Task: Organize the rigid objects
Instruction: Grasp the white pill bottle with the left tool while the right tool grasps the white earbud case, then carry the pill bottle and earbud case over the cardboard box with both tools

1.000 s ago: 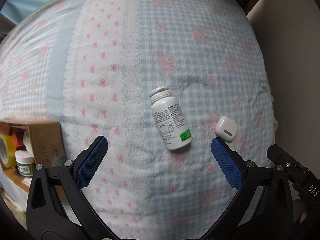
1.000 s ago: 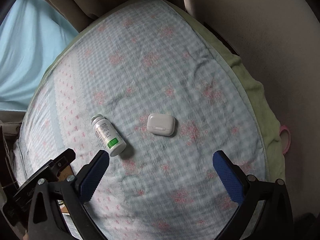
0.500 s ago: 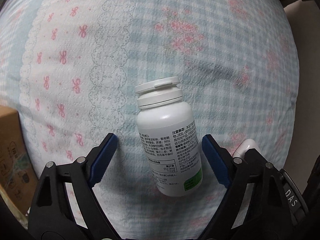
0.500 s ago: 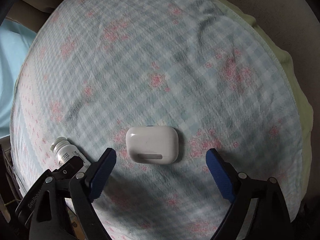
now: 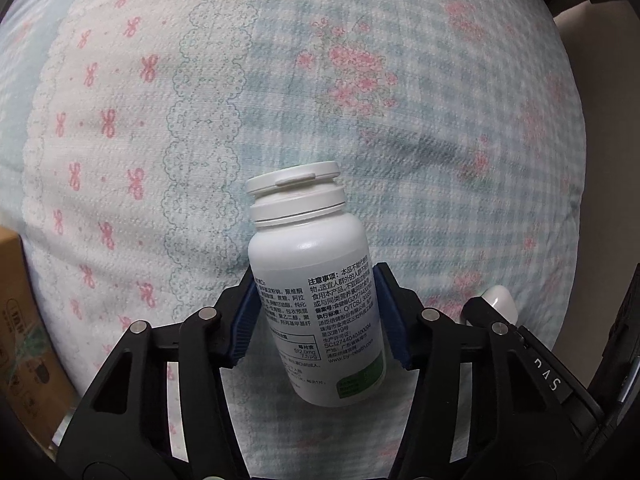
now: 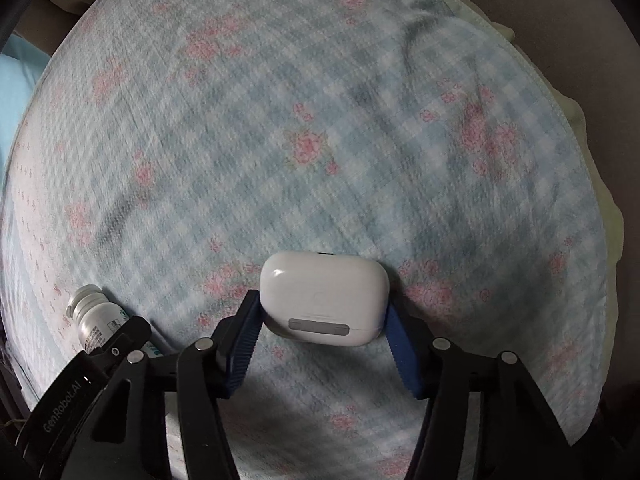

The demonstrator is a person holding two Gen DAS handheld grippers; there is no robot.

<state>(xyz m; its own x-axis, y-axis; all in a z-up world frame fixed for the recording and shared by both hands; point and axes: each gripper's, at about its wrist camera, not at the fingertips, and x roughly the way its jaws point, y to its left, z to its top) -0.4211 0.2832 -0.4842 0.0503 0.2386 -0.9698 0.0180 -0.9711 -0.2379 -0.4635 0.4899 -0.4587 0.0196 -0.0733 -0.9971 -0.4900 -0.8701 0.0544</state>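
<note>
A white pill bottle [image 5: 316, 280] with a printed label and a white cap lies on the checked floral bedspread [image 5: 400, 100]. My left gripper [image 5: 316, 308] is shut on the bottle's body, its blue pads pressed to both sides. A white earbud case [image 6: 324, 298] lies on the same bedspread. My right gripper [image 6: 322, 312] is shut on the case, pads touching its left and right ends. The case's tip also shows in the left wrist view [image 5: 500, 300], and the bottle shows in the right wrist view [image 6: 94, 318], partly hidden by the left gripper.
A cardboard box [image 5: 24, 332] stands at the left edge of the bed. The bedspread's right edge drops off by a beige wall [image 6: 580, 20]. A green underlayer [image 6: 600, 184] shows along that edge.
Both grippers have come down and closed: the left on the pill bottle, the right on the earbud case. Both were open around their objects half a second ago.
</note>
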